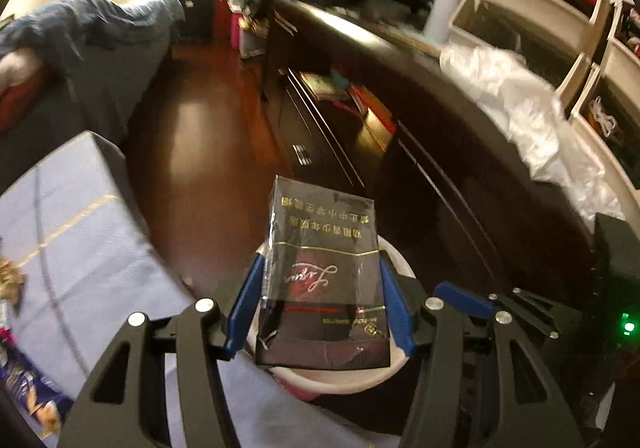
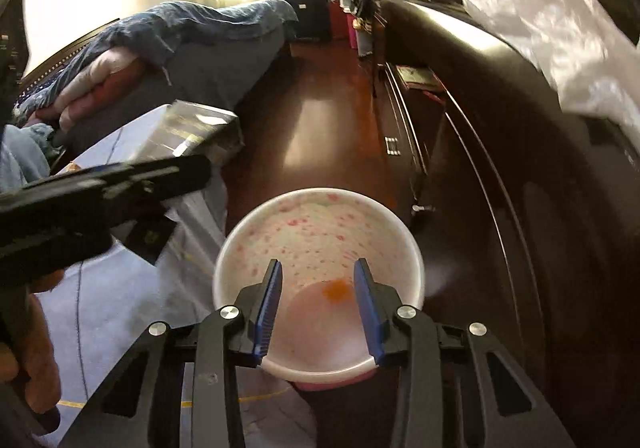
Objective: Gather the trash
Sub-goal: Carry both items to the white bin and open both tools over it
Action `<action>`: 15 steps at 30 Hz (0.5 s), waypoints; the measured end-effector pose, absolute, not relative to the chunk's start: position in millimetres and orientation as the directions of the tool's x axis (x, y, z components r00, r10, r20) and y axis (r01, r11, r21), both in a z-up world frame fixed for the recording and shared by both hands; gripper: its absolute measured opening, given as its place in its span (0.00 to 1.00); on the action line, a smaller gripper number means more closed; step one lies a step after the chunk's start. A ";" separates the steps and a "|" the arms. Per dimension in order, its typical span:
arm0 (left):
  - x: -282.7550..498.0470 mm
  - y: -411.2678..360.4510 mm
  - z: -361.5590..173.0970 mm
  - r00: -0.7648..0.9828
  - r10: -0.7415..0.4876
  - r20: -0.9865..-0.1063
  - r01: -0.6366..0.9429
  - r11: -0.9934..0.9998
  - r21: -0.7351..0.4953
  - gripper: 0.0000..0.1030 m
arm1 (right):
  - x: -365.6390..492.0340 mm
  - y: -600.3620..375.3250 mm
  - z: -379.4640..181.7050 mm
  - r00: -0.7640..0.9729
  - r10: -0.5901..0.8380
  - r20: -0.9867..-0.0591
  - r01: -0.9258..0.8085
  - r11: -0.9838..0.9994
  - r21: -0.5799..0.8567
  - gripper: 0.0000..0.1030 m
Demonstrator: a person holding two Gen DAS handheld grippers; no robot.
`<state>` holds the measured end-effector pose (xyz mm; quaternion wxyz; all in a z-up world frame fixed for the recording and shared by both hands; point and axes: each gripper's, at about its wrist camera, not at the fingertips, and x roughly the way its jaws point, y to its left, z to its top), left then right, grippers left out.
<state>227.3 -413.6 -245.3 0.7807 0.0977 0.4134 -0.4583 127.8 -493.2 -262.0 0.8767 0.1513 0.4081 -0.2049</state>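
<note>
A black cigarette pack in clear wrap stands upright between the blue pads of my left gripper, which is shut on its sides. Below and behind it shows the rim of a white paper bowl. In the right wrist view the same bowl is speckled red inside, with an orange blob at its bottom. My right gripper reaches over the bowl's near edge, and its pads press on a flattened stretch of the near rim. One blue finger of that gripper shows beside the bowl in the left wrist view.
A table under a pale blue cloth lies left, with wrappers and a small black card on it. A dark low cabinet with a white plastic bag runs along the right. Wood floor and a bed lie ahead.
</note>
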 end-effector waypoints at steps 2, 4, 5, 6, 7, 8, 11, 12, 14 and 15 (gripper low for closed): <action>227.9 -420.2 -253.5 0.226 -0.627 -0.745 0.797 0.559 -0.228 0.60 | 124.2 -495.9 -263.2 0.577 -0.245 -0.779 0.490 0.867 0.090 0.37; 230.2 -426.4 -261.6 0.205 -0.625 -0.753 0.798 0.552 -0.241 0.69 | 120.6 -496.3 -263.4 0.572 -0.256 -0.779 0.495 0.865 0.079 0.38; 230.5 -428.9 -264.4 0.199 -0.625 -0.755 0.800 0.548 -0.244 0.76 | 118.0 -496.6 -262.7 0.574 -0.259 -0.777 0.496 0.865 0.078 0.39; 230.4 -431.6 -266.1 0.193 -0.626 -0.755 0.802 0.544 -0.246 0.81 | 116.3 -495.7 -261.8 0.575 -0.262 -0.775 0.496 0.865 0.076 0.39; 229.8 -433.9 -267.7 0.190 -0.628 -0.754 0.806 0.539 -0.246 0.83 | 114.2 -494.5 -260.7 0.575 -0.265 -0.774 0.495 0.866 0.071 0.39; 229.3 -436.1 -268.8 0.190 -0.627 -0.755 0.809 0.536 -0.242 0.86 | 113.2 -493.9 -259.5 0.575 -0.270 -0.772 0.497 0.865 0.068 0.39; 231.8 -436.2 -268.1 0.197 -0.626 -0.754 0.804 0.543 -0.241 0.86 | 108.4 -491.1 -256.6 0.578 -0.272 -0.770 0.498 0.864 0.068 0.40; 231.7 -433.7 -265.4 0.200 -0.631 -0.750 0.799 0.548 -0.248 0.86 | 106.5 -490.0 -255.4 0.581 -0.268 -0.768 0.495 0.866 0.073 0.40; 234.4 -420.2 -257.2 0.215 -0.642 -0.736 0.780 0.567 -0.266 0.86 | 105.9 -484.6 -252.3 0.586 -0.263 -0.766 0.485 0.872 0.072 0.41; 236.3 -411.1 -252.9 0.231 -0.647 -0.727 0.765 0.582 -0.274 0.86 | 106.2 -480.7 -250.1 0.590 -0.262 -0.763 0.478 0.876 0.069 0.42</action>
